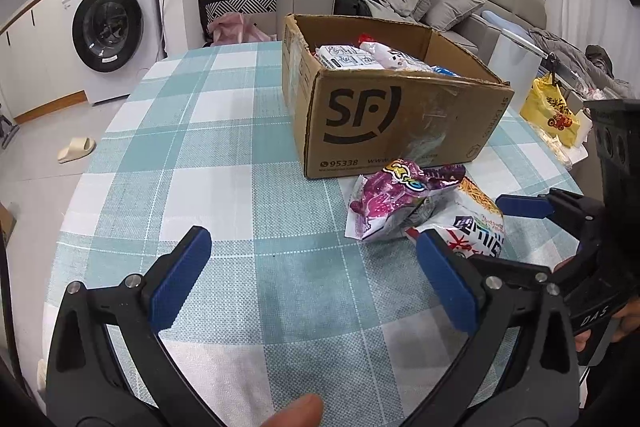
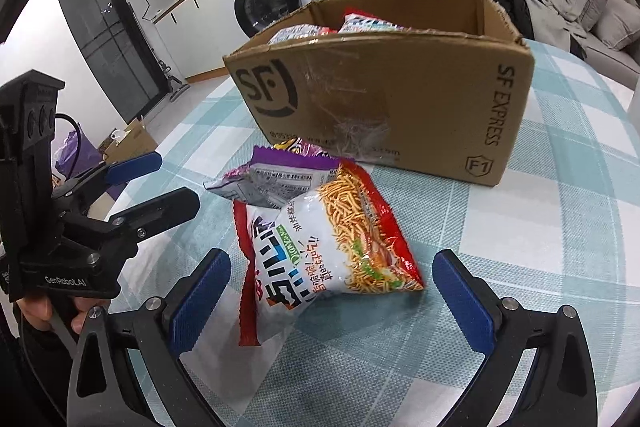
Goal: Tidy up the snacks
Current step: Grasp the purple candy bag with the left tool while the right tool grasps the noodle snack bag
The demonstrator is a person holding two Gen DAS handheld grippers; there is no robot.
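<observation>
While both grippers hang over the table, entries as follows:

Noodle bag (image 2: pixel 332 247): white and red snack pack, flat on the cloth (image 2: pixel 560 227), lying between the spread fingers of the right gripper (image 2: pixel 332 303); far end tucked against the purple bag.
Purple bag (image 2: pixel 276 179): foil pack, partly under the noodle bag, just beside the box front.
Box (image 2: pixel 400 99): open cardboard carton, upright on the table, already holding several packs (image 1: pixel 352 57).
Right gripper: released, wide apart, nothing held; pads (image 2: pixel 200 303) flank the noodle bag without touching it.
Left gripper (image 1: pixel 312 279): released, wide apart, nothing held; bare cloth beneath, both bags off to its right.
Handling, noodle bag: likely light, puffed with air, film slick and crinkly; contents brittle, apt to crush under a hard squeeze.
Hold, noodle bag: best across the puffed middle with gentle closing, or by the flat red seal at the near end; seal grip safer for the contents, though the pack would dangle.
Handling, purple bag: likely as light and soft; pinned edge may drag when the upper pack lifts.
Risk: film slipping from the pads if pinched too shallowly.
</observation>
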